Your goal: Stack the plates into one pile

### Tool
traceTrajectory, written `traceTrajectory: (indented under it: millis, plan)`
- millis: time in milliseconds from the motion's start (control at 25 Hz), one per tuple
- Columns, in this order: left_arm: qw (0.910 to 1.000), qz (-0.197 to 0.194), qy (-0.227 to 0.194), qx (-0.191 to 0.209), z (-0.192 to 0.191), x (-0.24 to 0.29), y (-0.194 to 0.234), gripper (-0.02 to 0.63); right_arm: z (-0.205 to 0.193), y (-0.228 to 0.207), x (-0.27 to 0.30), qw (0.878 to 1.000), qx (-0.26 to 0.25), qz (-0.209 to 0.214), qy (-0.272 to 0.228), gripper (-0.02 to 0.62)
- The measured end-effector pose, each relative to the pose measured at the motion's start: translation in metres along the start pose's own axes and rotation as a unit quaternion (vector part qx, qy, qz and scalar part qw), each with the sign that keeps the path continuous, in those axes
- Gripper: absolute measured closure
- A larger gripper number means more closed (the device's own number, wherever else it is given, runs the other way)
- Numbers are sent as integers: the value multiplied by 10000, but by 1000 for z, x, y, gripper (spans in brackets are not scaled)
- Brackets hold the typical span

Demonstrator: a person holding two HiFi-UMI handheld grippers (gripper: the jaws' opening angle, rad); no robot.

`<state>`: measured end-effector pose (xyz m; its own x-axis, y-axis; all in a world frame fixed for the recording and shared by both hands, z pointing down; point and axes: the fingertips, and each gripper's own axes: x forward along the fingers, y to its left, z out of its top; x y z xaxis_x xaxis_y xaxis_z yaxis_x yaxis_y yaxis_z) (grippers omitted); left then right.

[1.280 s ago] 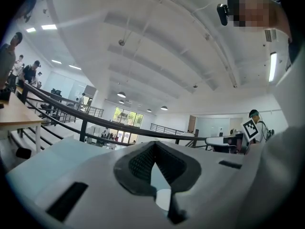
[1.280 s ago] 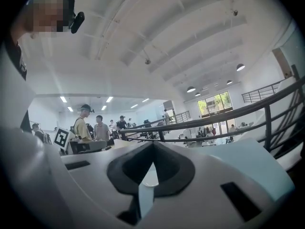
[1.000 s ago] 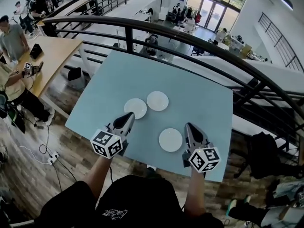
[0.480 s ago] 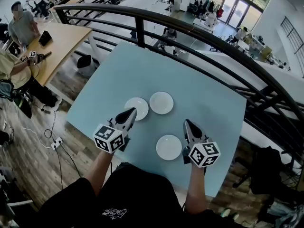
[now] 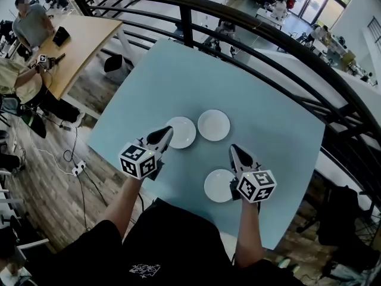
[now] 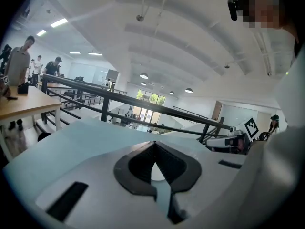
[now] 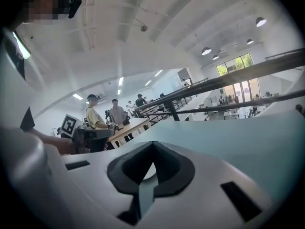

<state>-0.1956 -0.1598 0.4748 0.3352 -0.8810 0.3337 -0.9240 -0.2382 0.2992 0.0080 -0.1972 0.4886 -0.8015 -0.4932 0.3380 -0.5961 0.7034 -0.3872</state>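
Plates (image 5: 214, 125) lie separate on the table (image 5: 178, 82) (left gripper (image 5: 165, 133) and right gripper (image 5: 234, 150) clenched, empty).

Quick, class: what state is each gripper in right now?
Left gripper: closed, holding nothing.
Right gripper: closed, holding nothing.

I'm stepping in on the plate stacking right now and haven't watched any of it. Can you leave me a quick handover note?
Left gripper: shut, empty, tip by the left plate's rim.
Right gripper: shut, empty, beside the near plate's right edge.
Plates: three, flat and separate on the blue table; far plate sits beside the left one.
Done: nothing stacked.
Left: stack all three into one pile.
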Motion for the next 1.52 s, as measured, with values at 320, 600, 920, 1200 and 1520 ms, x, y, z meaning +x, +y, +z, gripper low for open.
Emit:
traceTrajectory:
  millis: [320,600,920,1200,1520]
  plan:
    - [9968,-81,765,-213,-44,38,60,598,-37,-13,52,9967,687,-153,404,589]
    - [9902,-302,1355,-112,-79,71,93,598,-70,-27,87,9909,1039,-401,761,589]
    - [9765,-156,2082,-534,-129,64,144,598,-132,-2,127,9749,1728,-231,1385,589]
    - [9646,-175,2471,-905,-153,61,168,597,-164,16,157,9593,2287,-180,1650,589]
    - [9458,-675,2751,-1589,-174,68,168,514,-194,24,177,9335,3078,139,1835,564]
